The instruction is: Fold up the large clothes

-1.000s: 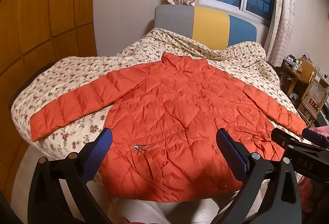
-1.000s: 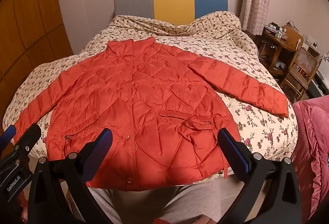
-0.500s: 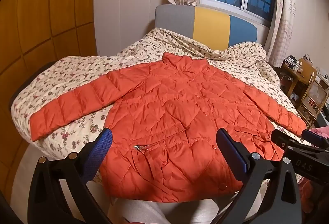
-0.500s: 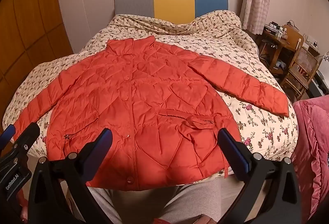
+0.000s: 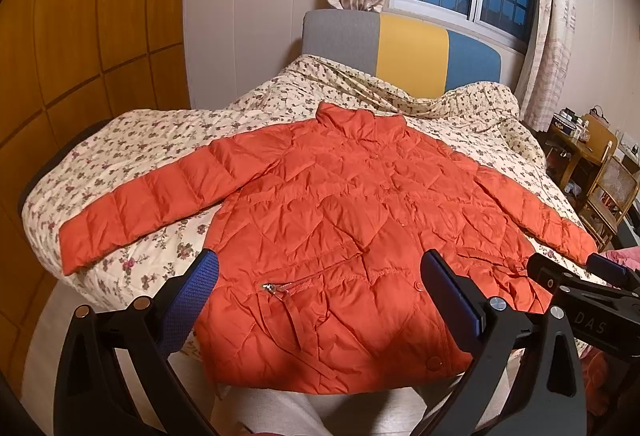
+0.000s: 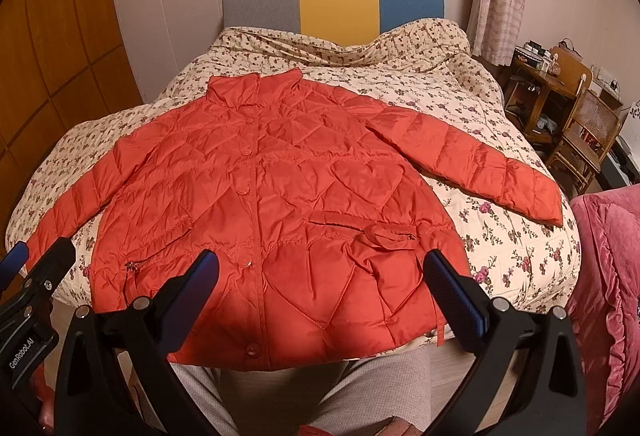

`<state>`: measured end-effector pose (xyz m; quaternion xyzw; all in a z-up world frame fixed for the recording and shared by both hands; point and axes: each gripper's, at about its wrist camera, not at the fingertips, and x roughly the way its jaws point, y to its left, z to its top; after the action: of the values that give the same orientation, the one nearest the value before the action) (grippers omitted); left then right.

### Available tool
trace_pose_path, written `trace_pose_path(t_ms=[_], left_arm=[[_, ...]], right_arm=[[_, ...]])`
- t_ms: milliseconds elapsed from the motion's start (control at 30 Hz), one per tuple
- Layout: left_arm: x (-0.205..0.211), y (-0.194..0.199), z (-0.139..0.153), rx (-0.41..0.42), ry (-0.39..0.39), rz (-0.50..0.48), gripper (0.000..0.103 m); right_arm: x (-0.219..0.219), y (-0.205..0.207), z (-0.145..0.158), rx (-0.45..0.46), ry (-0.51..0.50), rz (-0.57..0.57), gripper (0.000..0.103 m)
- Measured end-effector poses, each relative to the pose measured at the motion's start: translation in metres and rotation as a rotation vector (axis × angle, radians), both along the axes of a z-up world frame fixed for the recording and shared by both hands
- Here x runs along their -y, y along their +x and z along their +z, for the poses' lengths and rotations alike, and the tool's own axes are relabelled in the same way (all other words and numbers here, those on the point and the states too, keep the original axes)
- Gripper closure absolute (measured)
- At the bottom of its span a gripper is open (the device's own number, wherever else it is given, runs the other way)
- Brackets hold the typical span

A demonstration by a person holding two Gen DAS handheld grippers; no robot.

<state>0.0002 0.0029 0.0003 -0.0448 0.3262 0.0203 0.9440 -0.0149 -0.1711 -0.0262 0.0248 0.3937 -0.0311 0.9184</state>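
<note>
Left claw (image 5: 320, 296) and right claw (image 6: 320, 296): both spread wide, empty, hovering just short of jacket (image 6: 260, 204) hem. Jacket flat on bed (image 6: 500, 244), front up, collar far, sleeves splayed. Left claw nearer left sleeve (image 5: 152, 204); likely first fold.

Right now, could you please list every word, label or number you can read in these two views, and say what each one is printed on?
"DAS": on the black body of the right gripper, seen in the left wrist view.
"GenRobot.AI": on the black body of the left gripper, seen in the right wrist view.
Nothing readable shows on the orange jacket; the items on the wooden desk are too small to read.
</note>
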Motion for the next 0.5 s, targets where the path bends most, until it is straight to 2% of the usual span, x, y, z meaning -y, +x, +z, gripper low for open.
trace_pose_path(t_ms=[500], left_arm=[[-0.0018,-0.0005,0.0012,-0.001,-0.001,0.003,0.003]], right_arm=[[-0.0013,0.0012,-0.0043,-0.006,0.001,0.002,0.002]])
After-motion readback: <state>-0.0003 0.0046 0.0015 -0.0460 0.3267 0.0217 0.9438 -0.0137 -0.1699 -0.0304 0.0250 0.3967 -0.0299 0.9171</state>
